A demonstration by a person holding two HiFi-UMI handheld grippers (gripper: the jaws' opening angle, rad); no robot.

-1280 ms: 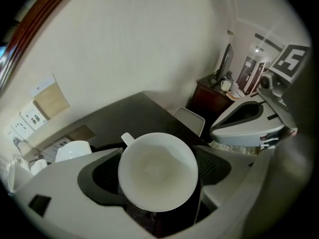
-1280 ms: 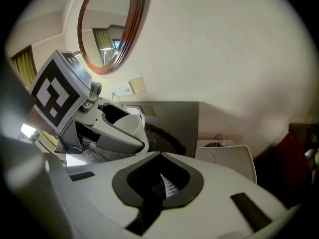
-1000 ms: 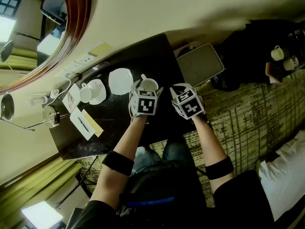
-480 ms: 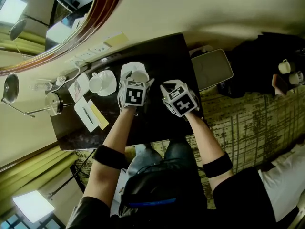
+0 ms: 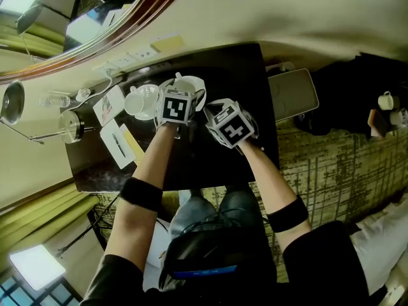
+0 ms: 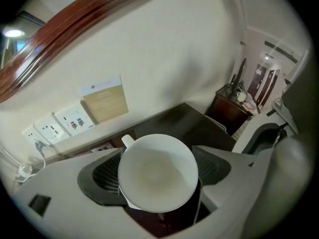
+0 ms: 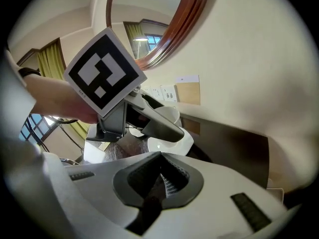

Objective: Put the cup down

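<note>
A white cup [image 6: 158, 173] sits upright between the jaws of my left gripper [image 5: 185, 93], its handle pointing away toward the wall. The pads touch the rim on both sides, so the gripper is shut on it. In the head view the cup [image 5: 193, 83] hangs over an empty white saucer [image 5: 167, 87] on the dark table [image 5: 236, 69]. The right gripper view shows the cup [image 7: 168, 114] just above that saucer [image 7: 174, 144]; whether they touch I cannot tell. My right gripper [image 5: 213, 110] hovers close to the right of the left one, its jaws [image 7: 160, 180] shut on nothing.
A second cup on its saucer [image 5: 141, 99] stands left of the empty saucer. Further left are a steel pot [image 5: 69, 125] and papers with a pen [image 5: 118, 146]. Wall sockets [image 6: 60, 123] and a card [image 6: 104, 99] line the wall. A white tray [image 5: 293, 94] lies off the table's right edge.
Both grippers have moved left across the table toward the wall. The cup travelled with the left gripper from beside the empty saucer to over it. The right gripper stayed shut.
</note>
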